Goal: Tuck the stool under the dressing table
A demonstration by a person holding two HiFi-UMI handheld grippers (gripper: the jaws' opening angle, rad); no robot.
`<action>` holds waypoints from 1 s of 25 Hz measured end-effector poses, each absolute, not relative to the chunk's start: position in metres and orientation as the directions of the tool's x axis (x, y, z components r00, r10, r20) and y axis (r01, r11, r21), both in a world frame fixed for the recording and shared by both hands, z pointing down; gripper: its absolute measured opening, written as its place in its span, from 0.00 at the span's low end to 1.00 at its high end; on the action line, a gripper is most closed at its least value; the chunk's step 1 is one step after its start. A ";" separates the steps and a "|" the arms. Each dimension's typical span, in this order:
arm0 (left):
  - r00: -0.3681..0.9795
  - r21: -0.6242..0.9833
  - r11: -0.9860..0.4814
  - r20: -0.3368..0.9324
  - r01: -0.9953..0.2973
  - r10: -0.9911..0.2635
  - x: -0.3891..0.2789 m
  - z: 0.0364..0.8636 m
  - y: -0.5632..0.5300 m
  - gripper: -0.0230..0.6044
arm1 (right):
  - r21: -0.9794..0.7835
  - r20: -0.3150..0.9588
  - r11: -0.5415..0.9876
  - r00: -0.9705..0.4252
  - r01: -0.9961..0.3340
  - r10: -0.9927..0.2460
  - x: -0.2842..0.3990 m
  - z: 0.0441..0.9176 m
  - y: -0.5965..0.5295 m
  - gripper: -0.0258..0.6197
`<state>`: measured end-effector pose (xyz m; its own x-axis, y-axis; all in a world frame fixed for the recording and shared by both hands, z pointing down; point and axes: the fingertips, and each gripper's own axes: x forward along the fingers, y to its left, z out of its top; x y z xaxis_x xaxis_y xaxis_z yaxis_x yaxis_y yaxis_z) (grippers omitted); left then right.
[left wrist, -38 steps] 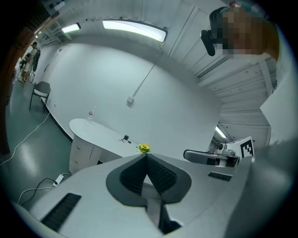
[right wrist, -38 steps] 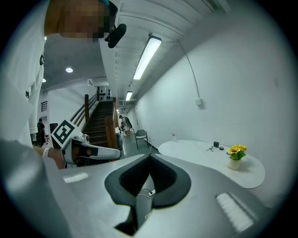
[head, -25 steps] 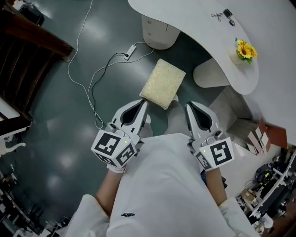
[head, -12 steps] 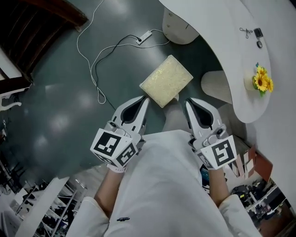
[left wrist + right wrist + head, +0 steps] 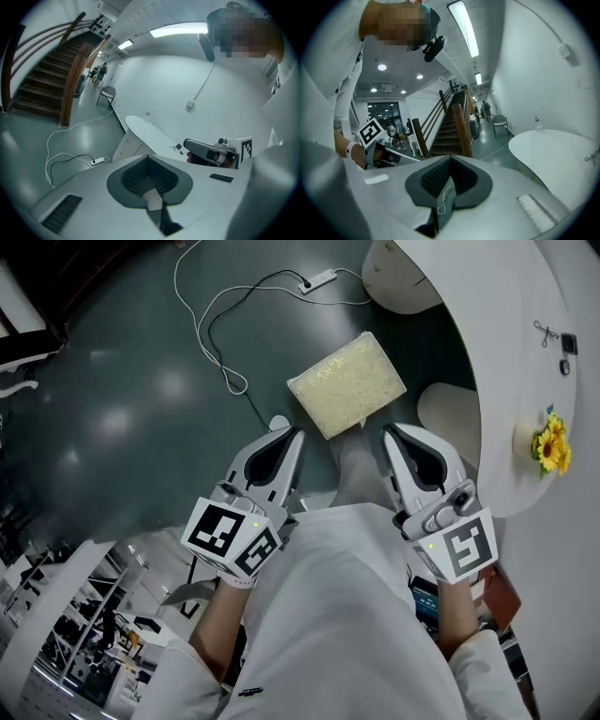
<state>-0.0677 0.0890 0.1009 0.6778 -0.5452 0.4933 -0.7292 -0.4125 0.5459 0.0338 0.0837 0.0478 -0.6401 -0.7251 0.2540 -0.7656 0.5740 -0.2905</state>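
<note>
Hovering just short of the stool [image 5: 347,383], the left gripper [image 5: 297,432] and right gripper [image 5: 388,429] are both sitting pinched shut and empty. The stool is standing on open floor beside the dressing table [image 5: 497,343]. I'd be pushing its near edge evenly and steering clear of the cable [image 5: 211,329]. On the tabletop, one pot of yellow flowers [image 5: 550,442] is showing.

Open floor [image 5: 122,418] left of stool [image 5: 347,383]; cable [image 5: 234,385] loops there; dressing table [image 5: 506,352] close right.

Cream fuzzy-topped rectangular stool [image 5: 347,383], upright, just beside white curved dressing table [image 5: 506,334], not tucked under
</note>
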 end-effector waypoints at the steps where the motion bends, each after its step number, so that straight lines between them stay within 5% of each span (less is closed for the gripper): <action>1: 0.668 0.549 -0.394 0.499 -0.737 -0.553 -0.071 0.107 0.088 0.05 | -0.298 0.263 0.572 -0.641 -0.765 -0.721 0.032 0.053 0.080 0.04; 16: 0.622 0.562 -0.285 0.613 -0.777 -0.488 -0.104 0.211 0.096 0.06 | -0.337 0.290 0.657 -0.739 -0.674 -0.609 -0.013 0.125 0.071 0.05; 25: 0.619 0.603 -0.193 0.654 -0.774 -0.435 -0.105 0.283 0.114 0.33 | -0.354 0.315 0.662 -0.750 -0.661 -0.581 -0.011 0.171 0.075 0.05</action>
